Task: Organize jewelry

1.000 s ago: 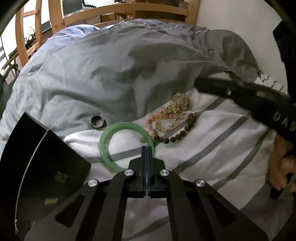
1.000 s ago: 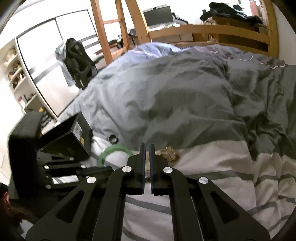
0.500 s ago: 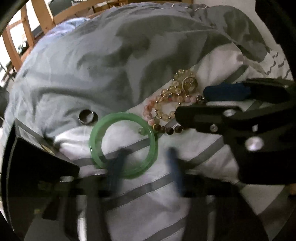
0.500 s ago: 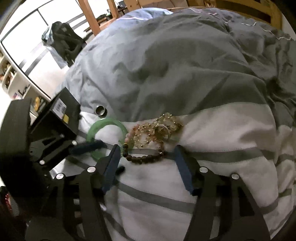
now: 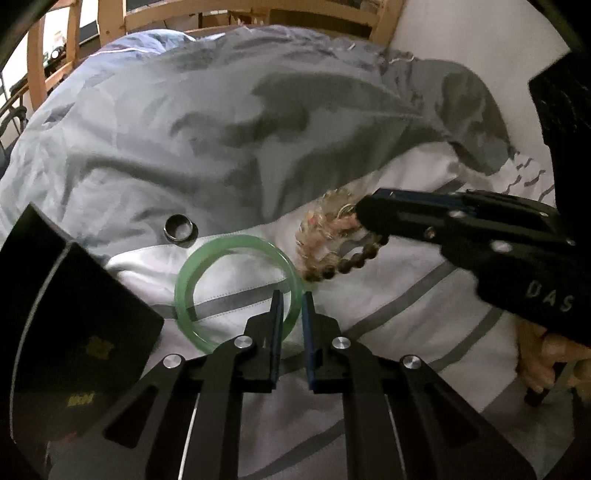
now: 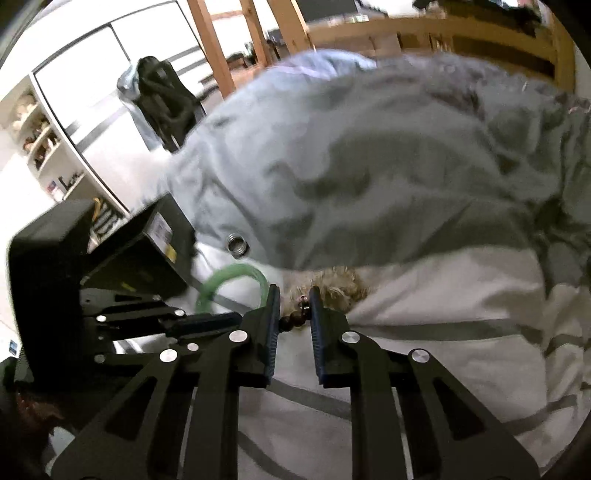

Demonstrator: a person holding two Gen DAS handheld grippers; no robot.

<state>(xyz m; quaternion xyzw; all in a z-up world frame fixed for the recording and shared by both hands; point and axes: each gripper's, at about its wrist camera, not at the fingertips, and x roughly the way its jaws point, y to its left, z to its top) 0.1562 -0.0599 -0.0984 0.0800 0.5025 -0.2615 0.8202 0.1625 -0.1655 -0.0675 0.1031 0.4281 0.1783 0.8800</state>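
A green bangle (image 5: 184, 291) lies on the striped white sheet (image 5: 406, 332). My left gripper (image 5: 291, 301) straddles its right rim, and its jaws are closing with the pads against the rim. To the right is a heap of pale and pink bead bracelets (image 5: 321, 236) and a dark bead bracelet (image 5: 351, 260). My right gripper (image 6: 293, 295) is closing on the dark bead strand (image 6: 293, 319), which runs from pad to pad. A small metal ring (image 5: 179, 227) rests on the grey duvet, apart from both grippers. The bangle (image 6: 236, 273) and ring (image 6: 236, 244) also show in the right wrist view.
An open black box (image 5: 74, 314) stands at the left, close to the bangle. The rumpled grey duvet (image 5: 221, 129) rises behind the jewelry, with the wooden bed frame (image 5: 258, 11) beyond it. A hand (image 5: 543, 354) holds the right gripper's handle at the right.
Both grippers stood wide open half a second ago and have since closed, the left onto the bangle's rim and the right onto the dark beads. The bead heap looks blurred and disturbed.
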